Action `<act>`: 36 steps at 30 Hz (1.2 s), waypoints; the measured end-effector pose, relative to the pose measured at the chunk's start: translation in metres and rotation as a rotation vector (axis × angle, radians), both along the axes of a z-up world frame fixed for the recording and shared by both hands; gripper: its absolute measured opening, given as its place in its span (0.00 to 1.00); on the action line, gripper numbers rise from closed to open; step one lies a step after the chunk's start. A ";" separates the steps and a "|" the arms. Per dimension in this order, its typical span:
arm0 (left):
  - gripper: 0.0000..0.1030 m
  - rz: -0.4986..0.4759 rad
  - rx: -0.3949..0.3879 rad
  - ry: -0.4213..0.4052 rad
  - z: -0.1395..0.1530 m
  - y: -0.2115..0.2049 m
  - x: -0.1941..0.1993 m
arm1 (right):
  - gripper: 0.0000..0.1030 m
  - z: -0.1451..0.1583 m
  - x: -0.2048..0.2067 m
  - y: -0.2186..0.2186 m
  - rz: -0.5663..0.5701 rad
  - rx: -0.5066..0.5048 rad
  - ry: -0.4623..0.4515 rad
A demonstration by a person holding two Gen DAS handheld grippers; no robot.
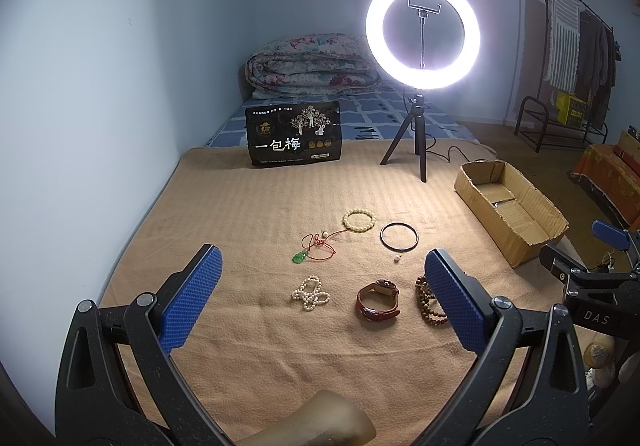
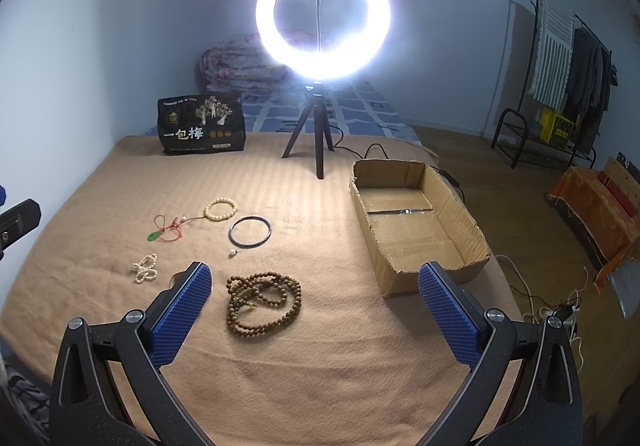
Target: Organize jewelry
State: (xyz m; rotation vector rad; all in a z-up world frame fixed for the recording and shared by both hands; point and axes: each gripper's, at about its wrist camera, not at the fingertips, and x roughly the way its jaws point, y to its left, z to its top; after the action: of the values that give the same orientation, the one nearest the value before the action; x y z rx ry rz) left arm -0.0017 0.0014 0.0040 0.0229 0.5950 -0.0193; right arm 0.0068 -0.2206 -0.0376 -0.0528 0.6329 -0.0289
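Jewelry lies spread on a tan blanket [image 1: 248, 205]. In the left wrist view I see a cream bead bracelet [image 1: 359, 220], a black bangle [image 1: 399, 237], a green pendant on a red cord [image 1: 299, 257], a white pearl strand [image 1: 310, 292], a red-strapped watch [image 1: 378, 300] and a small loose pearl [image 1: 397, 259]. A long brown bead necklace [image 2: 262, 298] lies coiled between the right gripper's fingers. The left gripper [image 1: 322, 298] is open above the blanket, holding nothing. The right gripper [image 2: 316, 310] is open too. An open cardboard box [image 2: 416, 221] sits to the right.
A lit ring light on a black tripod [image 1: 420, 93] stands behind the jewelry, its cable trailing right. A black snack bag [image 1: 295, 133] stands at the back left, a rolled quilt [image 1: 312, 65] behind it. Off the bed's right edge are floor, cables and a clothes rack [image 2: 560, 85].
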 end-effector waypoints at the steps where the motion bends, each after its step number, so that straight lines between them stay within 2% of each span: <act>1: 1.00 0.000 0.001 0.000 0.000 0.000 0.000 | 1.00 -0.001 -0.001 0.000 0.001 0.001 0.002; 23: 1.00 0.031 0.023 0.027 -0.013 0.012 0.003 | 1.00 -0.005 0.005 -0.005 -0.013 -0.020 0.041; 32: 1.00 0.009 0.010 0.129 -0.027 0.018 0.014 | 1.00 -0.016 0.018 -0.009 0.013 0.000 0.119; 36: 1.00 -0.008 0.031 0.178 -0.038 0.013 0.020 | 1.00 -0.023 0.027 -0.007 0.035 -0.014 0.170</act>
State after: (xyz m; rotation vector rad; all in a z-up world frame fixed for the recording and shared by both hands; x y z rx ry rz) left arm 0.0182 0.0139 -0.0335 0.0538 0.7732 -0.0206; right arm 0.0343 -0.2277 -0.0611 -0.0806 0.8014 0.0054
